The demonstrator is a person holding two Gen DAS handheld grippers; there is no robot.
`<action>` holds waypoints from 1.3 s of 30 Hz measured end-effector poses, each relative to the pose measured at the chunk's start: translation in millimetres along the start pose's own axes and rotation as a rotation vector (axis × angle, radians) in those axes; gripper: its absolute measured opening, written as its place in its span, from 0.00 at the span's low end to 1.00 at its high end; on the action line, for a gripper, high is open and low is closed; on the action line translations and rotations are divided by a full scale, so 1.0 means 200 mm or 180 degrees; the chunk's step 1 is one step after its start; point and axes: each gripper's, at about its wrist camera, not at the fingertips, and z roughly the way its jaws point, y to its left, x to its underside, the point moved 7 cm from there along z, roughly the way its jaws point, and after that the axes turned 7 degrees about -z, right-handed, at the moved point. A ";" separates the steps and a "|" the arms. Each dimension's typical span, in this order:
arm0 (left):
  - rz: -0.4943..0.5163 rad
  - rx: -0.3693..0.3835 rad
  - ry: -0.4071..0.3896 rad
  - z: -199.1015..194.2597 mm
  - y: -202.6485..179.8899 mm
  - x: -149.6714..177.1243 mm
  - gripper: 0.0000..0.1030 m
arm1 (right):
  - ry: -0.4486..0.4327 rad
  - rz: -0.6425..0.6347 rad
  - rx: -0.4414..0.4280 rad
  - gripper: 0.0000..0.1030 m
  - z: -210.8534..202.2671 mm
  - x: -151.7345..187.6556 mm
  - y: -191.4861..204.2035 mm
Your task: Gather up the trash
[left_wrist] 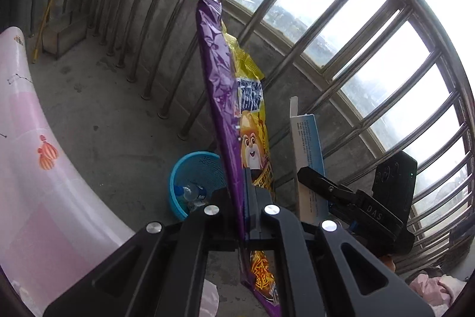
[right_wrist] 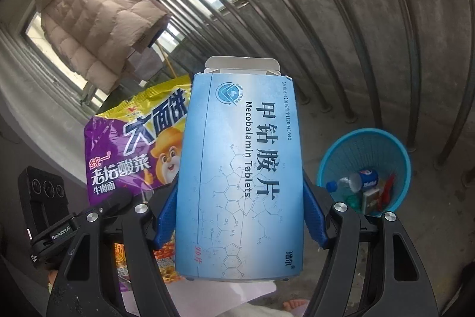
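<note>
My left gripper [left_wrist: 242, 192] is shut on a purple and yellow noodle packet [left_wrist: 228, 85], held upright and edge-on; the packet also shows in the right wrist view [right_wrist: 133, 150]. My right gripper [right_wrist: 240, 216] is shut on a light blue medicine box [right_wrist: 240, 168], its blue pads [right_wrist: 314, 216] on both sides; the box also shows in the left wrist view [left_wrist: 307, 150]. A blue trash basket [left_wrist: 178, 180] stands on the concrete floor below and ahead; in the right wrist view the basket [right_wrist: 329, 162] holds a plastic bottle [right_wrist: 353, 180] and other litter.
Metal railing bars [left_wrist: 166, 49] line the concrete balcony wall ahead. A pink and white cloth-covered surface [left_wrist: 35, 168] lies at left. A beige padded jacket [right_wrist: 95, 20] hangs at upper left in the right wrist view. A small box [left_wrist: 63, 34] sits in the far corner.
</note>
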 end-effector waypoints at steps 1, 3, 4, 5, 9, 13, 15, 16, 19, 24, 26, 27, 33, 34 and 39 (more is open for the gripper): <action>0.0022 -0.0013 0.0129 0.13 -0.01 -0.01 0.01 | 0.0017 0.0082 0.0048 0.65 0.03 0.01 -0.06; 0.0023 -0.0040 0.0371 0.36 -0.01 -0.01 0.01 | 0.0071 0.0263 0.0128 0.65 0.10 0.02 -0.18; -0.0003 -0.0036 0.0477 0.47 -0.01 -0.01 0.01 | 0.0102 0.0348 0.0162 0.65 0.14 0.02 -0.25; -0.0041 -0.0041 0.0571 0.57 0.00 0.00 0.01 | 0.0133 0.0433 0.0202 0.65 0.18 0.03 -0.32; -0.0083 -0.0109 0.0798 0.94 0.05 -0.02 0.05 | 0.0251 0.0665 0.0382 0.65 0.33 0.07 -0.58; -0.0268 -0.0536 0.1075 1.25 0.21 0.02 0.68 | 0.0452 0.0856 0.0586 0.69 0.61 0.15 -0.87; -0.0337 -0.0788 0.1105 1.30 0.30 0.03 0.68 | 0.0734 0.0901 0.0696 0.70 0.79 0.24 -1.01; -0.0394 -0.0883 0.1137 1.31 0.33 0.04 0.68 | 0.0923 0.0926 0.0862 0.70 0.86 0.31 -1.08; -0.0537 -0.0814 0.1067 1.25 0.32 0.01 0.69 | 0.1067 0.1030 0.1068 0.70 0.89 0.42 -1.20; -0.0094 -0.0890 0.0656 1.03 0.20 -0.07 0.73 | 0.0661 0.1101 0.1077 0.70 0.72 0.39 -1.21; 0.0042 -0.0844 0.0475 0.91 0.13 -0.10 0.77 | 0.0505 0.1081 0.1119 0.70 0.65 0.35 -1.20; 0.0093 -0.0804 0.0399 0.85 0.10 -0.11 0.78 | 0.0412 0.1071 0.1118 0.70 0.61 0.32 -1.20; 0.0304 -0.0726 -0.0060 0.45 -0.03 -0.09 0.88 | -0.0227 0.0978 0.0992 0.70 0.35 0.16 -1.14; 0.0330 -0.0746 -0.0123 0.41 -0.05 -0.09 0.89 | -0.0317 0.0965 0.1070 0.70 0.32 0.15 -1.16; 0.0358 -0.0792 -0.0419 0.09 -0.07 -0.01 0.94 | -0.0025 0.0974 0.1381 0.70 0.35 0.20 -1.25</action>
